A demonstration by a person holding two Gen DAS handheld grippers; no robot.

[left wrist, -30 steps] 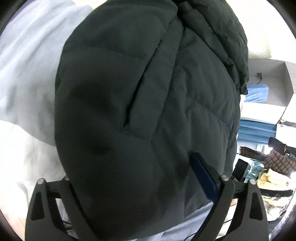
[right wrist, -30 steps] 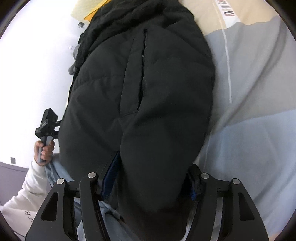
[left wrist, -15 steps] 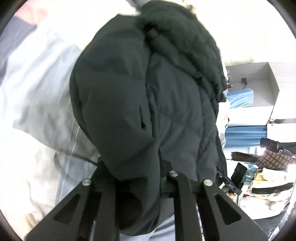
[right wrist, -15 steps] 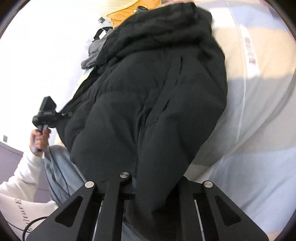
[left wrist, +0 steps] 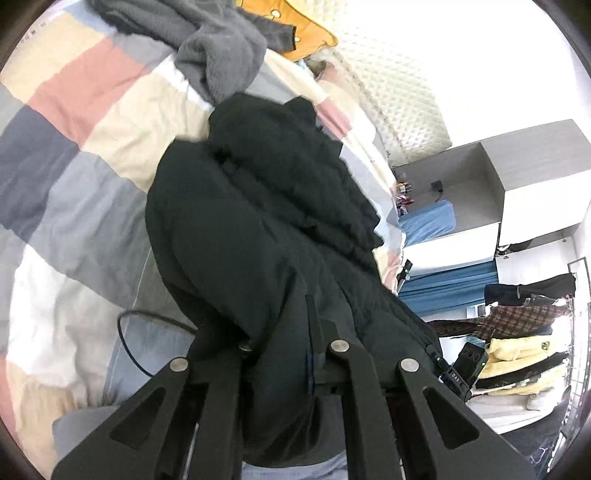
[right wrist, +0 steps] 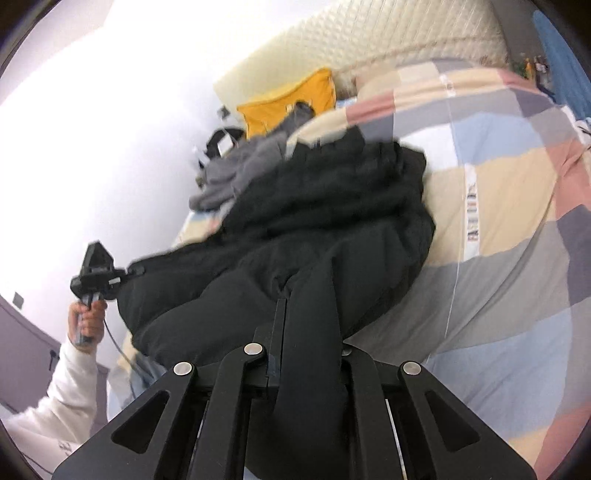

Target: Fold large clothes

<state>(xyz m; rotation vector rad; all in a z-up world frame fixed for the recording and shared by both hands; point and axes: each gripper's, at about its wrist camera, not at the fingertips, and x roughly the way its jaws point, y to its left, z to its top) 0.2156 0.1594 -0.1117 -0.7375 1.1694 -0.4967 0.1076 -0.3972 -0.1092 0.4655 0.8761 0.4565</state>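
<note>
A black puffer jacket (left wrist: 258,221) lies lengthwise on the patchwork duvet (left wrist: 74,110), its near hem lifted off the bed. In the left wrist view my left gripper (left wrist: 280,332) has its jaws closing, with the hem's fabric pinched between them and bulging over the fingers. My right gripper (right wrist: 291,295) is shut on the hem at the other corner. The right wrist view also shows the jacket (right wrist: 332,221), with the left gripper (right wrist: 125,273) at its far edge, held by a hand (right wrist: 86,317) in a white sleeve.
A grey fleece garment (left wrist: 221,55) and a mustard one (left wrist: 295,22) lie at the head of the bed by the quilted headboard (left wrist: 399,92). A black cable (left wrist: 129,332) loops on the duvet. A rack of clothes (left wrist: 524,325) stands to the right.
Both grippers went from open around the jacket's hem to shut on it, then rose, lifting the hem. More of the bed and the headboard has come into view.
</note>
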